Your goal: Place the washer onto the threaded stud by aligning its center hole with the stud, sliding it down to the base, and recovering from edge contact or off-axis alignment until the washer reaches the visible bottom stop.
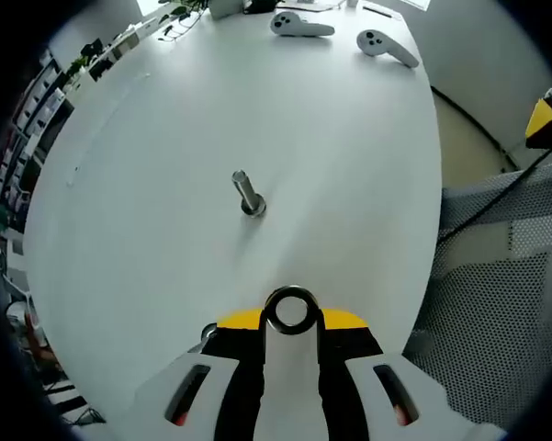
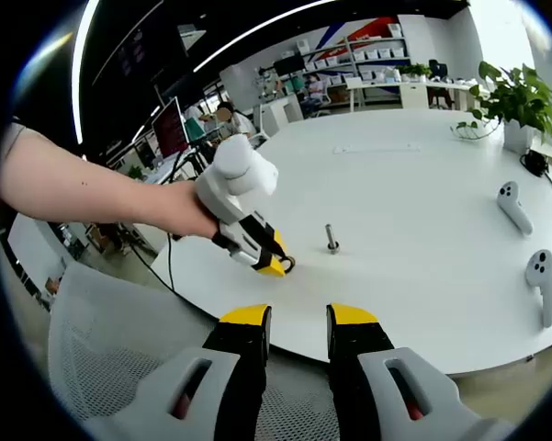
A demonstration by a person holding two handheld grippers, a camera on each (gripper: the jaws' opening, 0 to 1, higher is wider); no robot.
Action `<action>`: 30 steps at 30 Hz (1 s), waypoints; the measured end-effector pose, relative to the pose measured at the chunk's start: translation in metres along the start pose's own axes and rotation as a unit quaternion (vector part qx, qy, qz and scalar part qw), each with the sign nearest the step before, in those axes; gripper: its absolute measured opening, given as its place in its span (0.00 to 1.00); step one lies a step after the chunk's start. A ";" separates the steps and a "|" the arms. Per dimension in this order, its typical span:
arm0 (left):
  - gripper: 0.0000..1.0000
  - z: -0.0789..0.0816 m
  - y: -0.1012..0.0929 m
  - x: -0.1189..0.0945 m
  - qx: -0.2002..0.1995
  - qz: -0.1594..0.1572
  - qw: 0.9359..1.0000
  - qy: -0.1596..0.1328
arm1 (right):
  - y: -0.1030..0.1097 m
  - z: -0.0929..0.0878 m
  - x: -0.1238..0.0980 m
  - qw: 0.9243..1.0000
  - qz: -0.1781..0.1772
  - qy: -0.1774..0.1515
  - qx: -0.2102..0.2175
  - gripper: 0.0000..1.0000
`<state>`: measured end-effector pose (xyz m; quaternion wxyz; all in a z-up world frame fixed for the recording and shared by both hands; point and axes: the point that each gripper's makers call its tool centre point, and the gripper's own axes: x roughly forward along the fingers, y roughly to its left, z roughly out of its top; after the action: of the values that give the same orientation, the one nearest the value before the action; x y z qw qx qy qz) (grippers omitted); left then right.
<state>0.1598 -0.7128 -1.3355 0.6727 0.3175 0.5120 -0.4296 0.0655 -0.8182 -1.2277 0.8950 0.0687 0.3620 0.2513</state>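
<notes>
A metal threaded stud point(image 1: 248, 195) stands upright on the white table point(image 1: 165, 184), its base a little wider than its shaft. My left gripper point(image 1: 291, 322) is shut on the washer point(image 1: 291, 310), a steel ring held at the yellow jaw tips, short of the stud and apart from it. In the right gripper view a hand holds that left gripper point(image 2: 277, 264) just left of the stud point(image 2: 332, 239), with the washer point(image 2: 286, 265) at its tip. My right gripper point(image 2: 299, 322) hangs open off the table's near edge, with nothing between its jaws.
Two white hand controllers point(image 1: 301, 25) point(image 1: 386, 46) lie at the far side of the table, also seen as controllers point(image 2: 512, 207) point(image 2: 539, 276) on the right. A potted plant point(image 2: 519, 96) stands nearby. A grey mesh chair point(image 2: 110, 340) sits beside the table edge.
</notes>
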 end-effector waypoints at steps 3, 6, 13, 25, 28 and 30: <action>0.19 0.006 0.002 -0.009 0.002 0.002 1.000 -0.016 | 0.000 0.000 0.000 1.000 0.000 0.000 0.000 0.26; 0.19 0.011 0.003 -0.022 0.003 0.005 1.000 -0.029 | -0.001 0.000 0.000 1.000 -0.002 0.001 0.001 0.26; 0.19 0.018 0.016 -0.048 0.009 0.024 0.999 -0.048 | 0.000 0.000 0.000 1.000 0.000 0.001 0.001 0.26; 0.19 -0.006 0.039 -0.065 0.022 0.052 0.998 -0.021 | 0.000 -0.001 0.000 1.000 0.001 0.001 0.002 0.26; 0.19 -0.011 0.046 -0.062 0.022 0.057 0.998 -0.014 | 0.000 -0.001 0.000 1.000 0.001 0.002 0.002 0.26; 0.19 -0.015 0.048 -0.060 0.013 0.057 0.998 -0.012 | 0.001 -0.001 0.000 1.000 0.001 0.001 0.002 0.26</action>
<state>0.1908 -0.6641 -1.2819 0.6979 0.3497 0.4795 -0.4009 0.0643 -0.8179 -1.2280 0.8943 0.0703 0.3634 0.2513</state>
